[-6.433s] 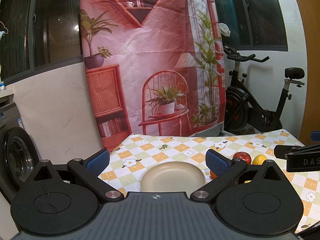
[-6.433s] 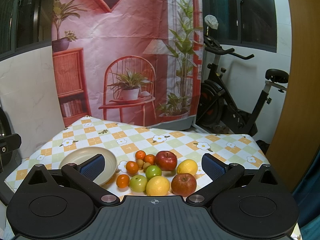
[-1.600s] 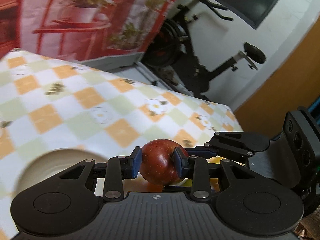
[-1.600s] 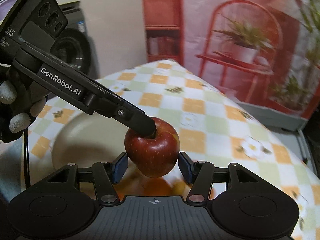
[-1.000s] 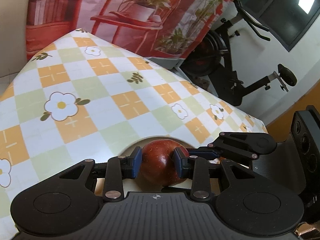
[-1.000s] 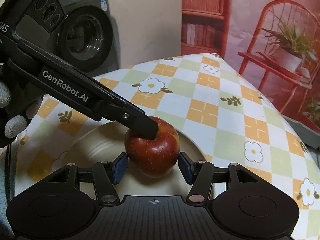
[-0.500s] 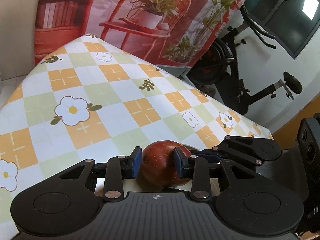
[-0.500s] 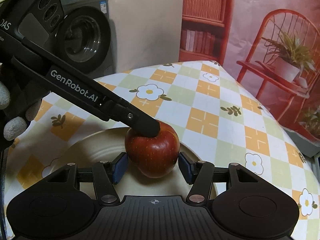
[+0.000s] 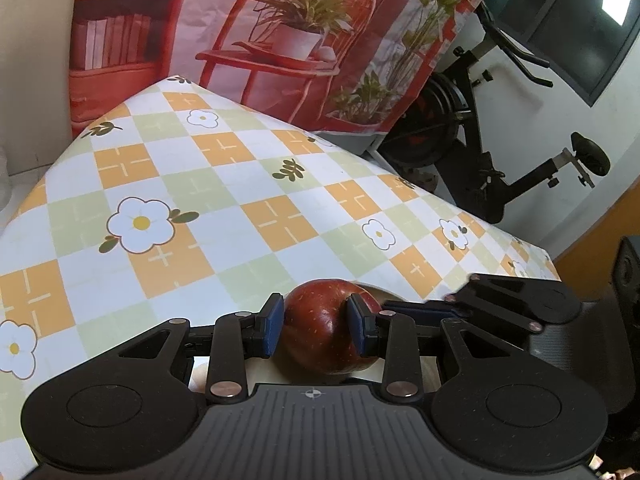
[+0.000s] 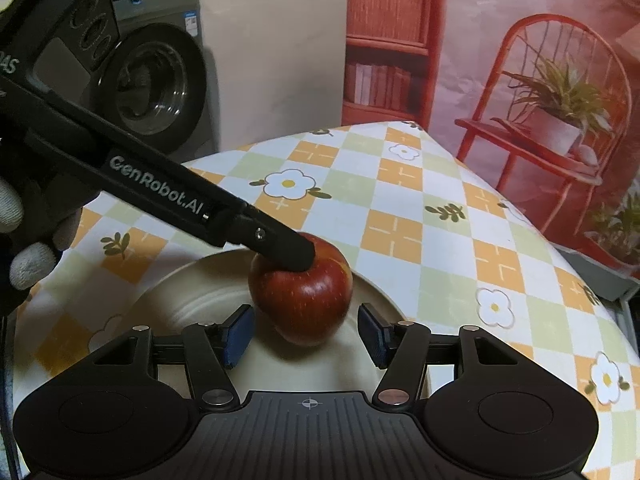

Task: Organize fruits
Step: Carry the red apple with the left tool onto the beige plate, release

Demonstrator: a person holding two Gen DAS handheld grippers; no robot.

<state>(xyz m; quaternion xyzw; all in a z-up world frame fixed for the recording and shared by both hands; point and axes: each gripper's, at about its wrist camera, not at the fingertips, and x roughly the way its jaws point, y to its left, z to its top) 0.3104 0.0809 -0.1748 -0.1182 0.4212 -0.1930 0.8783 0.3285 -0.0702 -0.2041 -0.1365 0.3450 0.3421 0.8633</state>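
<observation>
A red apple (image 9: 320,344) sits between the blue pads of my left gripper (image 9: 316,320), which is shut on it. The apple (image 10: 304,292) hangs low over a cream plate (image 10: 192,280) on the checked tablecloth; whether it touches the plate I cannot tell. In the right wrist view one of the left gripper's fingers (image 10: 280,246) lies across the apple's top. My right gripper (image 10: 306,334) is open, its pads on either side of the apple with a small gap on each side. Its black fingers (image 9: 500,300) show at the right of the left wrist view.
A gloved hand (image 10: 24,248) holds the left gripper. A washing machine (image 10: 152,76) stands beyond the table's left edge. An exercise bike (image 9: 480,152) is past the far corner. A printed backdrop (image 9: 280,40) hangs behind. The other fruits are out of view.
Since the earliest frames the apple has left the fruit pile and come over the plate in my left gripper. Over the last second both grippers have hardly moved.
</observation>
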